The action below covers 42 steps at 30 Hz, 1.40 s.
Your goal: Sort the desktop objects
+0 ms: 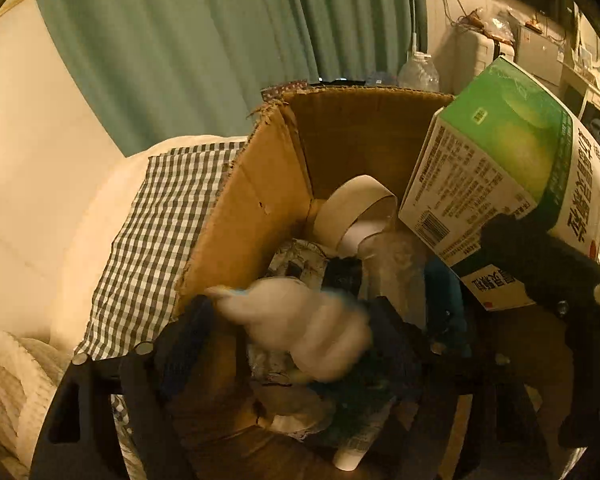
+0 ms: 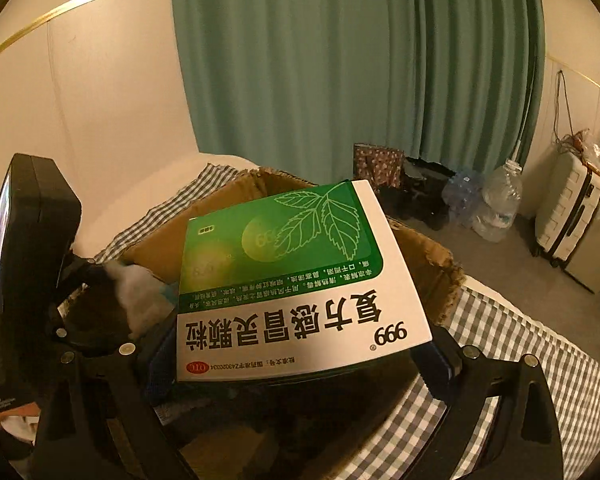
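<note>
An open cardboard box [image 1: 256, 200] stands on a checked cloth and holds several discarded items. My left gripper [image 1: 292, 328] is over the box, shut on a blurred white crumpled wad [image 1: 300, 320]. My right gripper [image 2: 296, 360] is shut on a green-and-white medicine box [image 2: 296, 280] and holds it above the cardboard box [image 2: 428, 264]. The medicine box also shows at the right in the left wrist view [image 1: 512, 184], with the right gripper's black finger under it. The left gripper and the wad [image 2: 140, 296] show at the left in the right wrist view.
Inside the box lie a curled paper strip [image 1: 356, 208], crumpled foil [image 1: 300, 260] and a clear plastic piece [image 1: 396, 264]. The checked cloth [image 1: 160, 232] covers the surface. Green curtains, a large water bottle [image 2: 500, 204] and a suitcase [image 2: 572, 208] stand behind on the floor.
</note>
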Each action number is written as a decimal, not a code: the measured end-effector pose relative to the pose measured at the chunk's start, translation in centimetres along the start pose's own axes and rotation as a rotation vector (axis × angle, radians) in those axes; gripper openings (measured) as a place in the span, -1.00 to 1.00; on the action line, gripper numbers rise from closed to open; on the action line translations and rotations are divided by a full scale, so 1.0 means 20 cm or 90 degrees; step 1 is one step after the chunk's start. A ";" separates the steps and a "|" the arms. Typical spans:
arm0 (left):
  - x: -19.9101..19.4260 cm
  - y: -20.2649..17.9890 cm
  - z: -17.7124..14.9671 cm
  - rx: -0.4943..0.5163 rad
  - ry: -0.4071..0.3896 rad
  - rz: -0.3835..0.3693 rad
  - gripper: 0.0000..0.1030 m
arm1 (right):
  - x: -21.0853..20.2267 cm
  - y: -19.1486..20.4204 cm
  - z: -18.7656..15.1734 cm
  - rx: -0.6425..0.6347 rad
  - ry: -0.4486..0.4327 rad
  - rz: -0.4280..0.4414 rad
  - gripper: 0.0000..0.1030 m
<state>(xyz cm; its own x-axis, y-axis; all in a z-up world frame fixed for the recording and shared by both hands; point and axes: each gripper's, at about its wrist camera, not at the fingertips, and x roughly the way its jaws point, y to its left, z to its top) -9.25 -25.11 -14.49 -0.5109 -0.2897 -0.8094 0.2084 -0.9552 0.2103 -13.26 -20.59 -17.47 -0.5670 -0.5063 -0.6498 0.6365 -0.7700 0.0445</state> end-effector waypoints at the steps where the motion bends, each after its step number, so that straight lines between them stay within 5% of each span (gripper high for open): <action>1: -0.01 0.00 0.00 -0.003 -0.002 -0.002 0.63 | 0.00 0.01 0.00 -0.006 -0.003 -0.004 0.92; 7: -0.09 0.02 0.03 -0.005 -0.029 0.007 0.86 | -0.09 0.05 -0.01 -0.032 -0.056 -0.033 1.00; 19: -0.39 0.04 0.11 -0.031 -0.131 0.016 0.91 | -0.42 -0.01 0.09 -0.001 -0.138 -0.080 1.00; 27: -0.62 0.01 0.16 -0.109 -0.209 -0.061 1.00 | -0.72 -0.14 0.09 0.025 -0.161 -0.135 1.00; 32: -0.75 -0.09 0.19 -0.127 -0.246 -0.086 1.00 | -0.90 -0.26 0.04 0.060 -0.171 -0.168 1.00; 42: -0.96 -0.47 0.17 -0.063 -0.283 -0.130 1.00 | -1.27 -0.50 -0.15 0.121 -0.180 -0.261 1.00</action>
<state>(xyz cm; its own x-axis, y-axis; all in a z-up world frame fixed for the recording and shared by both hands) -4.25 -10.85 0.99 -0.8514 -0.1167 -0.5113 0.1349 -0.9909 0.0015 -3.75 1.11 -3.68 -0.8847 -0.2140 -0.4142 0.2425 -0.9700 -0.0168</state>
